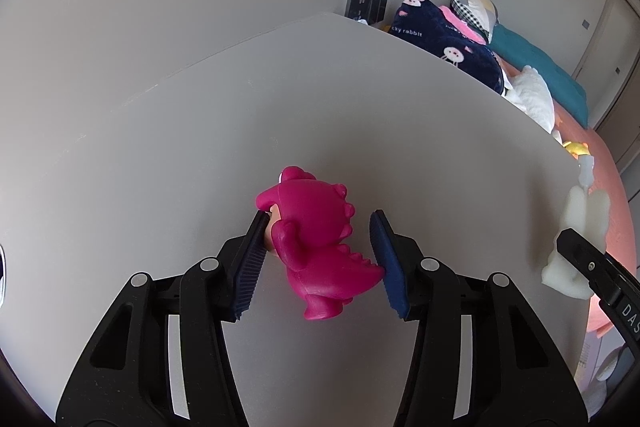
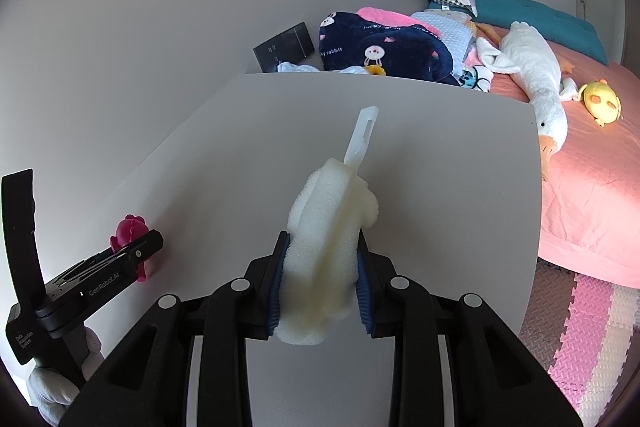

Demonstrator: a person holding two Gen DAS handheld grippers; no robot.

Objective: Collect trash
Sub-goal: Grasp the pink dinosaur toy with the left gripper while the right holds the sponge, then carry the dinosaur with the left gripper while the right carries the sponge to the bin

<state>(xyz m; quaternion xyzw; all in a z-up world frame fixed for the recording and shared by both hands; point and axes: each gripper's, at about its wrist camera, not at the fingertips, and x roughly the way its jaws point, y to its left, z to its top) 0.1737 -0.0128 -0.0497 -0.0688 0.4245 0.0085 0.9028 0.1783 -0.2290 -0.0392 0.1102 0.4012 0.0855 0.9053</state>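
**Both grippers loaded at the tabletop, sponge clamped, dinosaur bracketed**

Squeezed between the blue pads of the right hand-held gripper (image 2: 322, 283) is a white sponge brush (image 2: 328, 251), its foam bulging around the pads and its pale plastic handle pointing away over the grey tabletop (image 2: 460, 163). From the left wrist view, the left hand-held gripper (image 1: 320, 259) stands apart around a magenta dinosaur toy (image 1: 316, 247): one pad touches the figure's face side and the other its tail, but a firm clamp is not evident. Beyond the tabletop's far edge lies a bed (image 2: 592, 187) with a plush goose (image 2: 532, 75). No bin shows in either view. Judging by this, the pick-up step is in hand; next the left pads would need to close fully, then both items be lifted and carried to a trash container.
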